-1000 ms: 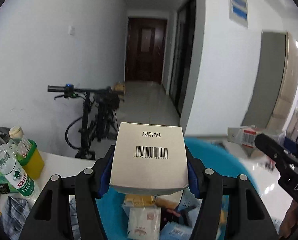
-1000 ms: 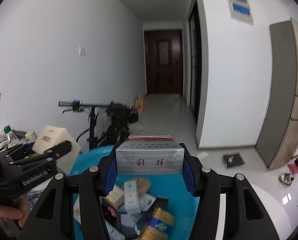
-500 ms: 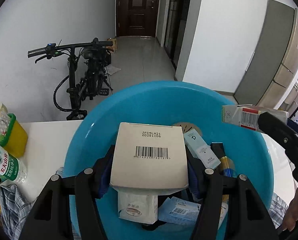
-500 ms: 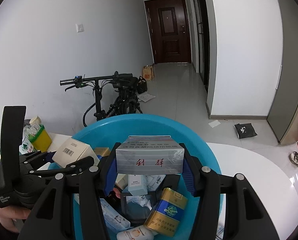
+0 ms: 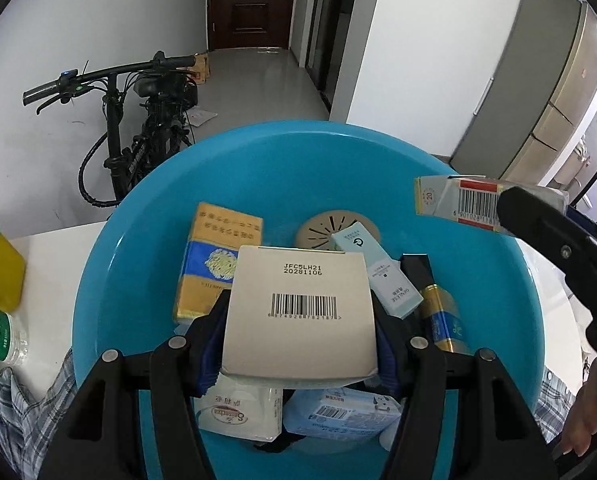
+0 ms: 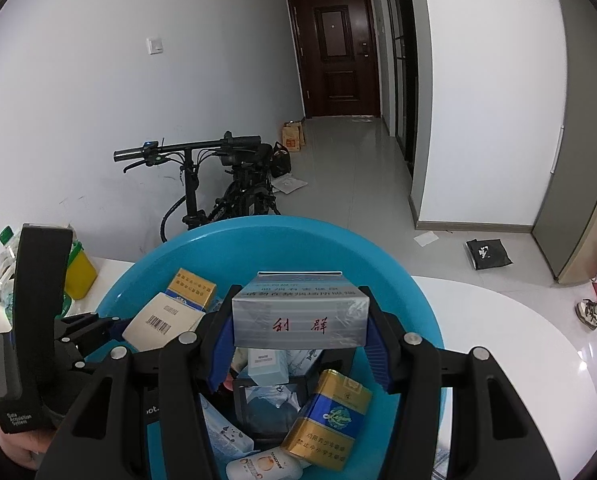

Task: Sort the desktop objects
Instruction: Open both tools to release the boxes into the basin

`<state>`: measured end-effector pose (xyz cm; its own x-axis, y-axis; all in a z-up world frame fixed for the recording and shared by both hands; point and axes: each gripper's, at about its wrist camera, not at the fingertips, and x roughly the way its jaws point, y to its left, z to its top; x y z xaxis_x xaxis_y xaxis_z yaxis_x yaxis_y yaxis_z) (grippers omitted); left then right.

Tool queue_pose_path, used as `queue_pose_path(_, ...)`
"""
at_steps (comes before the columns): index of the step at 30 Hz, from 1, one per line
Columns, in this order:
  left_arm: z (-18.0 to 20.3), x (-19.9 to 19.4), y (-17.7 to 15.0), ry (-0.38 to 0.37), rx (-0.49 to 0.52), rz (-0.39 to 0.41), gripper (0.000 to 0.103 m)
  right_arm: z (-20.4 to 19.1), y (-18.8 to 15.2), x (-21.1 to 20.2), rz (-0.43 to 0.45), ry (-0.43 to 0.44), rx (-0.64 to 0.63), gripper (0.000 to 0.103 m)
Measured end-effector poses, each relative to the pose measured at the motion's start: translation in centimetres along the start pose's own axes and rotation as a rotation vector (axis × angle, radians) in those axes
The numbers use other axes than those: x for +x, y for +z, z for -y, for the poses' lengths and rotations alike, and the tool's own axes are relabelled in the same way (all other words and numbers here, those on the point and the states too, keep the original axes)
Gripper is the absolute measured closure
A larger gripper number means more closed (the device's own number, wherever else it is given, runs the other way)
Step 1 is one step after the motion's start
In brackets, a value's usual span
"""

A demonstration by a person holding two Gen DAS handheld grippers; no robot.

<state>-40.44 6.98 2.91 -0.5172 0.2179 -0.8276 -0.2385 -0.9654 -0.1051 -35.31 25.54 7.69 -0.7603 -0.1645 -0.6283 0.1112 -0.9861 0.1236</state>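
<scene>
1. Left wrist view: the left gripper point(image 5: 300, 354) pinches a matte beige carton point(image 5: 300, 308), flat-faced, barcode up, above the glossy round blue basin point(image 5: 110, 280).
2. Right wrist view: the right gripper point(image 6: 300, 350) clamps a film-wrapped silver pack point(image 6: 300, 314), rectangular, over the same basin.
3. Inside lie a shiny gold-and-blue pack point(image 6: 326, 420) and soft tissue packets point(image 5: 240, 412).

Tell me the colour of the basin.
Bright blue basin; it shows best in the left wrist view.
</scene>
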Motion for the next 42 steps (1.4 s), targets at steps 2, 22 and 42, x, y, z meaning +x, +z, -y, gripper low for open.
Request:
queue_pose_path(2,-0.1,0.1,0.1,0.003,-0.001,0.003,0.039,0.1,-0.1,0.1,-0.004,-0.003,0.002,0.049)
queue_pose_path(22,-3.2,-5.1,1.2,0.078,-0.119,0.206,0.013,-1.4,-0.6,1.2,-0.051,0.018,-0.06,0.049)
queue_pose_path(42,-2.9,-4.6,1.2,0.142,-0.077,0.187,0.013,-3.2,-1.8,2.8,-0.117,0.028,-0.131,0.048)
